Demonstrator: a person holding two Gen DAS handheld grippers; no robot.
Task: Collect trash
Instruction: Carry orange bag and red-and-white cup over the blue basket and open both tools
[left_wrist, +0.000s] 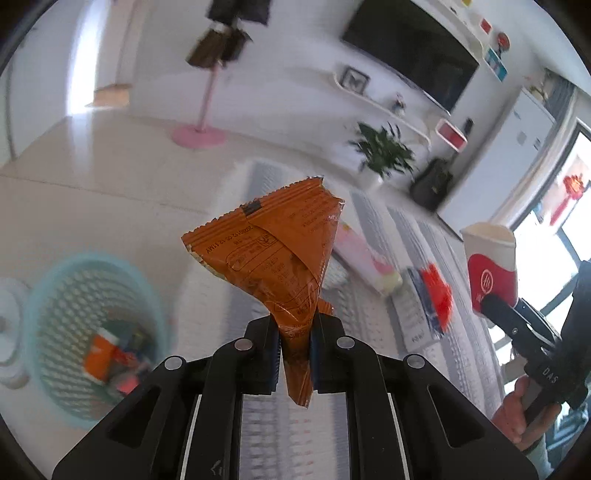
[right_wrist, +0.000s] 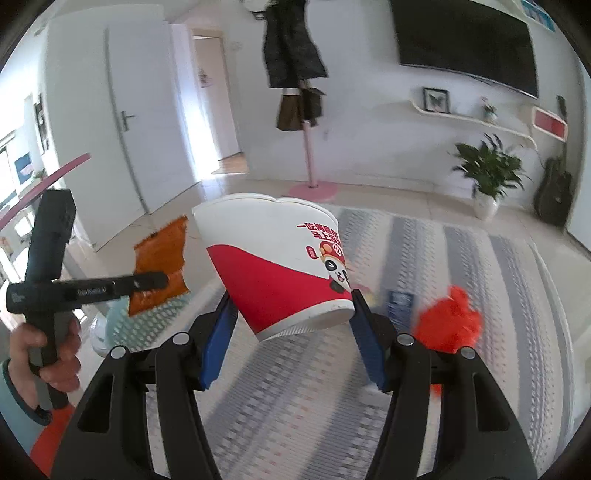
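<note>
My left gripper (left_wrist: 295, 332) is shut on an orange snack wrapper (left_wrist: 273, 251) and holds it in the air above the rug. The wrapper also shows in the right wrist view (right_wrist: 159, 258), held by the left gripper (right_wrist: 162, 282). My right gripper (right_wrist: 291, 310) is shut on a red and white paper noodle cup (right_wrist: 280, 266), gripped near its base and tilted. The cup also shows in the left wrist view (left_wrist: 489, 266). A light blue mesh trash basket (left_wrist: 92, 332) stands on the floor at the lower left with several pieces of trash inside.
A grey and white striped rug (right_wrist: 461, 258) covers the floor. On it lie a red crumpled wrapper (right_wrist: 450, 321), a blue packet (right_wrist: 400, 302) and a pink and white box (left_wrist: 365, 258). A pink coat stand (right_wrist: 312, 184), a potted plant (right_wrist: 487, 177) and a guitar (right_wrist: 554, 192) stand by the far wall.
</note>
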